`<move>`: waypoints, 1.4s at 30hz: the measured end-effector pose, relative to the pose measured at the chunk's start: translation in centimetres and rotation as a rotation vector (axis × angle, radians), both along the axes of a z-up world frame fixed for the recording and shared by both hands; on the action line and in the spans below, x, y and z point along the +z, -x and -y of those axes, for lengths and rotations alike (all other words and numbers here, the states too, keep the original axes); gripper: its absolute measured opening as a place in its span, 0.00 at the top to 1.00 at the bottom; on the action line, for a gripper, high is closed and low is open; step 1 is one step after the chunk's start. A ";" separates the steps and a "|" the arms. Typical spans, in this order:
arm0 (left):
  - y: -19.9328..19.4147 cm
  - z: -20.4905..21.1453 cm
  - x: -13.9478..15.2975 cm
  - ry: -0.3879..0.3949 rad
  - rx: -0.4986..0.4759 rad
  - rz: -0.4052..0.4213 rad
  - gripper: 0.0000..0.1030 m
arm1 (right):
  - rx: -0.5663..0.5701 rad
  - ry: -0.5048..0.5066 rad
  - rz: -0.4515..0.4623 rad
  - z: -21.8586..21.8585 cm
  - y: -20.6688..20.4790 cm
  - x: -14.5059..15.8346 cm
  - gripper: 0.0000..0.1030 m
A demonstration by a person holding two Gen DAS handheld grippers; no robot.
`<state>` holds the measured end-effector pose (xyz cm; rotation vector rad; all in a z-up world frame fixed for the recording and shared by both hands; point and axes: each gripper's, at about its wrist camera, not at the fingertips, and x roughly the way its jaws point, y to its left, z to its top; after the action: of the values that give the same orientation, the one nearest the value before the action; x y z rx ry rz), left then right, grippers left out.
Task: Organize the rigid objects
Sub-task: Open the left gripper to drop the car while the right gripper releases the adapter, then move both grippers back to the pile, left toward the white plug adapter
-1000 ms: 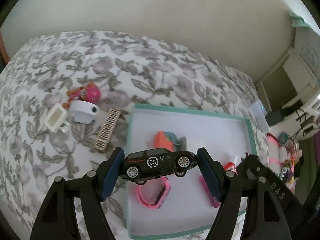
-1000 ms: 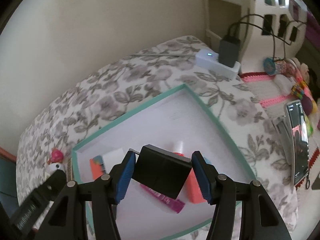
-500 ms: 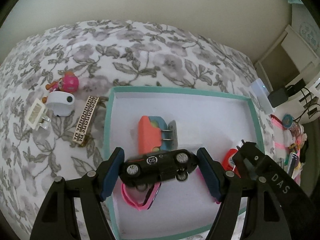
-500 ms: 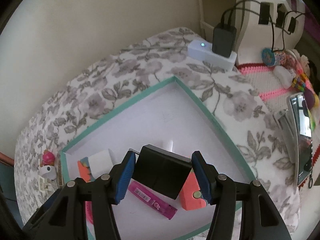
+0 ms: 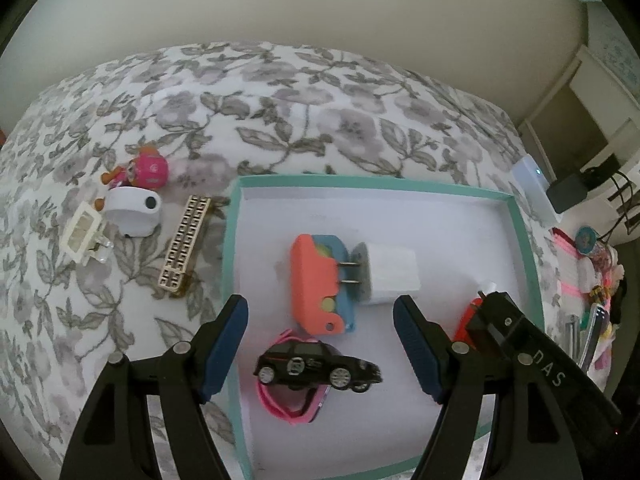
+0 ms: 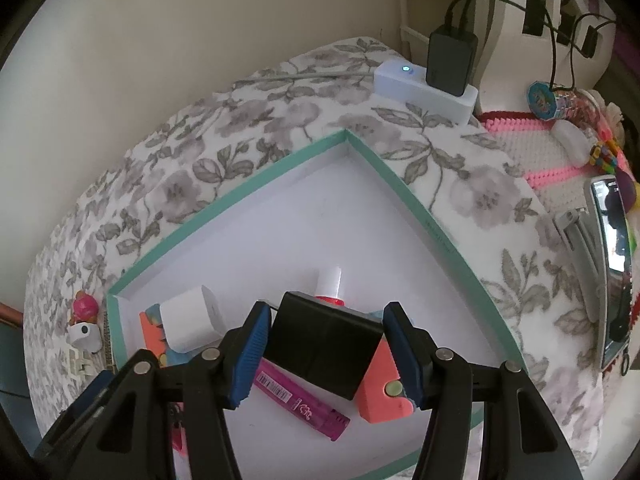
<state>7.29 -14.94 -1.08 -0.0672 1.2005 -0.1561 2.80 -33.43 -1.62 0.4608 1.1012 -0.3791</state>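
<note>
Left gripper (image 5: 320, 344): jaws apart, gripping nothing.
Toy car (image 5: 318, 366): lies in the teal-rimmed tray (image 5: 432, 192), on a pink band (image 5: 280, 406).
Right gripper (image 6: 324, 354): clamped on a black block (image 6: 326, 342) over the tray.

- A plain cream wall (image 5: 320, 4) ran behind the surface, unmarked and evenly lit by soft, diffuse light.
- The surface was covered by a white cloth with a grey floral print (image 5: 280, 92).
- A white power strip (image 6: 424, 88) with a lit indicator lay at the far corner, a black adapter (image 6: 450, 60) plugged into it and black cables running upward.
- White shelving (image 5: 600, 128) stood to the right.
- A pink and white crocheted mat (image 6: 536, 152) lay beside the cloth.
</note>
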 end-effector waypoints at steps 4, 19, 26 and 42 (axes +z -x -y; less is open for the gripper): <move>-0.1 -0.6 0.2 -0.011 0.020 0.009 0.26 | 0.006 0.004 -0.015 -0.2 -0.1 -0.2 0.40; -0.7 -3.6 -0.1 -0.044 0.125 0.012 0.21 | 0.048 0.062 -0.039 -0.8 -0.7 0.1 0.34; -1.0 -5.0 -1.0 -0.050 0.164 0.000 0.09 | 0.083 0.093 -0.036 -1.7 -1.0 0.3 0.16; -1.5 -7.5 -2.0 -0.038 0.234 -0.041 0.09 | 0.229 0.184 -0.019 -6.2 -2.1 0.8 0.00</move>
<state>8.81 -7.42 -3.08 -0.1773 1.2265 0.0741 4.86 -27.25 -0.85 0.1661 1.1123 -0.2802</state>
